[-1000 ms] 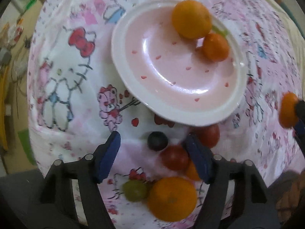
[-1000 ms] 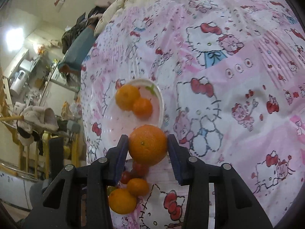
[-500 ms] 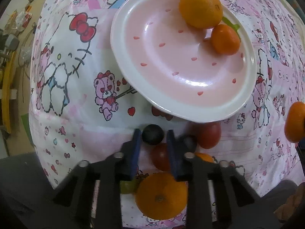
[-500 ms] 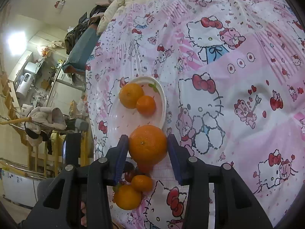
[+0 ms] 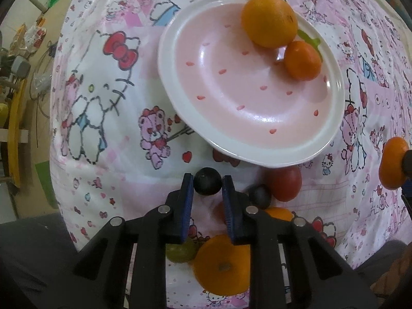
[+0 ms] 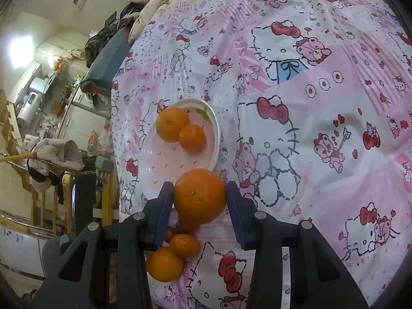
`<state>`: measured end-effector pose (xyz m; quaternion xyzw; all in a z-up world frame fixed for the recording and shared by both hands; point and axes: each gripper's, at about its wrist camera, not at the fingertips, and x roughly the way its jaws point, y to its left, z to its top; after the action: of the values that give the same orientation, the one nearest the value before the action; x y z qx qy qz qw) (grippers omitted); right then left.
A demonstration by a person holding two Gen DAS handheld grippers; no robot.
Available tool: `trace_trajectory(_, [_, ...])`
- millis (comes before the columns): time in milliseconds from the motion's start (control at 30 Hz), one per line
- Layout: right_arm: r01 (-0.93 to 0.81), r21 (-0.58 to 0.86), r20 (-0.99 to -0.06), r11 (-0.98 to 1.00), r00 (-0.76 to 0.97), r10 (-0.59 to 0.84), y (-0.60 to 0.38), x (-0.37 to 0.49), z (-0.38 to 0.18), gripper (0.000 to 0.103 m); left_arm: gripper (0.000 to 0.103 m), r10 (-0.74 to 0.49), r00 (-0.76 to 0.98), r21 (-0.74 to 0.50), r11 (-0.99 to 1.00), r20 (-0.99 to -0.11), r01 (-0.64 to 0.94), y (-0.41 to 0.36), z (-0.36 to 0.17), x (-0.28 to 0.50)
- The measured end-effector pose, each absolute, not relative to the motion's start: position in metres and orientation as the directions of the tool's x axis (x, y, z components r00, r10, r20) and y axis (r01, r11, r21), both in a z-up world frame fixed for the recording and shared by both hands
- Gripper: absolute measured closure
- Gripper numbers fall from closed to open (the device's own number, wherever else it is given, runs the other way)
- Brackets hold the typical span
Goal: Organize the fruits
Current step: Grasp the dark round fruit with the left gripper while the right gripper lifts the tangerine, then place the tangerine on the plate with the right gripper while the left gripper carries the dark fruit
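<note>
The left gripper (image 5: 207, 184) has just snapped shut from wide open, and now it is clenched on the dark berry (image 5: 207, 185), its blue pads pressing the little fruit from both sides right at the tips. That is the pick made, so the next call looks like a lift up to the pink plate (image 5: 180, 38), whose near rim sits just beyond the berry at twelve o'clock. On that plate two are home already: the big orange (image 5: 269, 20) at about one o'clock on the dish, and the small tangerine (image 5: 302, 60) touching it just below and to the right. Waiting on the bedsheet (image 5: 103, 118) near the left jaws are a second dark berry (image 5: 260, 195) and a red tomato (image 5: 284, 182) at three o'clock of the grip, with a green grape (image 5: 180, 253) and another orange (image 5: 221, 265) down at six o'clock under the fingers. Over on the other side, the right gripper (image 6: 199, 195) is holding steady, clamped on a large orange (image 6: 199, 195) poised at the near edge of the plate in its own view. As for writing: no brand or readable label anywhere, only cartoon cats, bows and bears printed on the sheet.
</note>
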<state>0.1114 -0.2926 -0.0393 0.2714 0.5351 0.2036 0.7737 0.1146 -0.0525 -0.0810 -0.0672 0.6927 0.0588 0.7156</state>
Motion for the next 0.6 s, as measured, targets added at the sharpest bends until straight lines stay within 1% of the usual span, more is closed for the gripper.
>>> trace_trajectory(333, [-0.049, 0.607, -0.728, 0.793, 0.365, 0.58, -0.285, 0.111, -0.031, 0.059, 0.084, -0.008, 0.132, -0.029, 0.988, -0.991, -0.152, -0.027, -0.035, 0.099])
trace_trajectory(500, [-0.101, 0.535, -0.757, 0.839, 0.384, 0.529, -0.274, 0.117, -0.022, 0.059, 0.084, -0.02, 0.208, -0.046, 0.992, -0.978, -0.119, -0.02, -0.003, 0.103])
trace_trajectory(600, [-0.128, 0.516, -0.762, 0.847, 0.384, 0.522, -0.269, 0.124, -0.015, 0.059, 0.084, -0.04, 0.242, -0.065, 0.993, -0.969, -0.097, -0.014, 0.008, 0.108])
